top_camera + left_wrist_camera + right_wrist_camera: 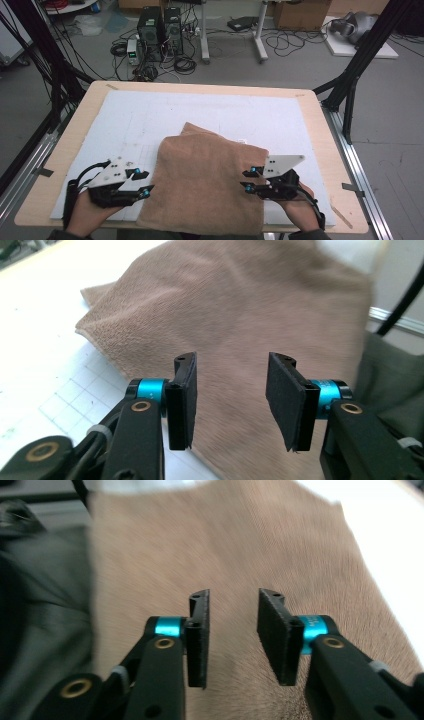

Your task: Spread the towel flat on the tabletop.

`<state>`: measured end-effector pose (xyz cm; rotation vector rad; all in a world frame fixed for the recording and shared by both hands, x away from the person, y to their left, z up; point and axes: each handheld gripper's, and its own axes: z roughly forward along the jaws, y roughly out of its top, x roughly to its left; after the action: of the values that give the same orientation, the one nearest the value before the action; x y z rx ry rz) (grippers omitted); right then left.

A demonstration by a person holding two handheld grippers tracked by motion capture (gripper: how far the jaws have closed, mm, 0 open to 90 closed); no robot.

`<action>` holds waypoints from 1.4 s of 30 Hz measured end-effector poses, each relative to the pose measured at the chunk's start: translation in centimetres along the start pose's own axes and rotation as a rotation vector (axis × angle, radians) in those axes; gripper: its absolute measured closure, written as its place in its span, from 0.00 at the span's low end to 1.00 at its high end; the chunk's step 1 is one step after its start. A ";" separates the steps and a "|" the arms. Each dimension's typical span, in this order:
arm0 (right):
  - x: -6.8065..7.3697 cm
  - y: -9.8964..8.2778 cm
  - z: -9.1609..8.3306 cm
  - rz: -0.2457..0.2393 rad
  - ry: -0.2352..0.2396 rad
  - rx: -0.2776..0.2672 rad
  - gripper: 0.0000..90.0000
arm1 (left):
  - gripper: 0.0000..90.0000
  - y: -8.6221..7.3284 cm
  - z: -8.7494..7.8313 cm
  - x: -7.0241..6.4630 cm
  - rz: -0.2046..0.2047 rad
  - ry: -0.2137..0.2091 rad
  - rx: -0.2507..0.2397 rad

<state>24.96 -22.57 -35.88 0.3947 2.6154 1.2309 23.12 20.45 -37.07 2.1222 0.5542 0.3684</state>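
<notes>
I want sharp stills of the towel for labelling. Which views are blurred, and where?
High view: evenly lit and fairly sharp, the towel readable. Left gripper view: jaws crisp, towel smeared toward the right. Right gripper view: towel streaked with motion blur, the top edge washed out.

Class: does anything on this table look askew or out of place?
Yes. The folded brown terry towel lies crooked on the white gridded mat, its near edge hanging over the table's front edge and a lower layer's corner peeking out behind.
</notes>
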 end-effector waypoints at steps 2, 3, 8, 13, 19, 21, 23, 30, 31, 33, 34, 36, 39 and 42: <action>-1.0 -1.0 1.6 0.028 -0.031 0.041 0.70 | 0.60 -0.1 1.9 0.9 -0.008 -0.003 0.006; -1.3 -1.4 2.1 0.040 -0.037 0.052 0.69 | 0.60 -0.2 2.9 1.4 -0.010 0.010 0.021; -2.9 -3.2 4.7 0.094 -0.039 0.071 0.71 | 0.61 -1.0 7.5 3.5 -0.070 -0.008 0.084; -3.6 -4.5 6.5 0.123 -0.007 0.086 0.83 | 0.79 -2.1 9.8 3.7 -0.074 -0.022 0.142; -3.4 -4.4 6.2 0.122 -0.012 0.070 0.89 | 0.94 -2.2 9.6 3.2 -0.079 -0.014 0.144; -3.2 -4.1 6.0 0.114 -0.015 0.070 0.89 | 0.95 -2.2 9.4 3.2 -0.078 -0.019 0.144; -2.8 -3.8 5.7 0.098 -0.011 0.066 0.90 | 0.96 -2.2 9.1 3.1 -0.078 -0.018 0.146; -1.5 -2.9 5.5 0.049 0.013 0.086 0.95 | 0.96 -2.7 7.5 2.2 -0.059 -0.013 0.129; -1.3 -3.0 5.6 0.044 0.014 0.089 0.95 | 0.96 -2.8 7.2 2.1 -0.052 -0.012 0.127; -1.1 -3.2 5.9 0.056 0.029 0.094 0.85 | 0.96 -3.0 6.7 1.8 -0.051 -0.011 0.129; -1.1 -3.3 6.1 0.079 0.048 0.086 0.80 | 0.96 -3.1 6.5 1.7 -0.047 -0.013 0.128; -1.0 -3.6 6.6 0.094 0.077 0.102 0.80 | 0.96 -3.3 6.2 1.4 -0.044 -0.010 0.127; -0.7 -3.7 7.3 0.072 0.081 0.127 0.89 | 0.96 -3.8 6.3 1.2 -0.054 -0.014 0.135; -0.1 -3.2 7.6 0.023 0.092 0.144 0.97 | 0.96 -4.1 5.9 0.8 -0.062 -0.015 0.119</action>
<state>26.95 -19.11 -43.14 0.4037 2.7950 1.0955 25.46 18.87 -43.70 2.2144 0.6461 0.2907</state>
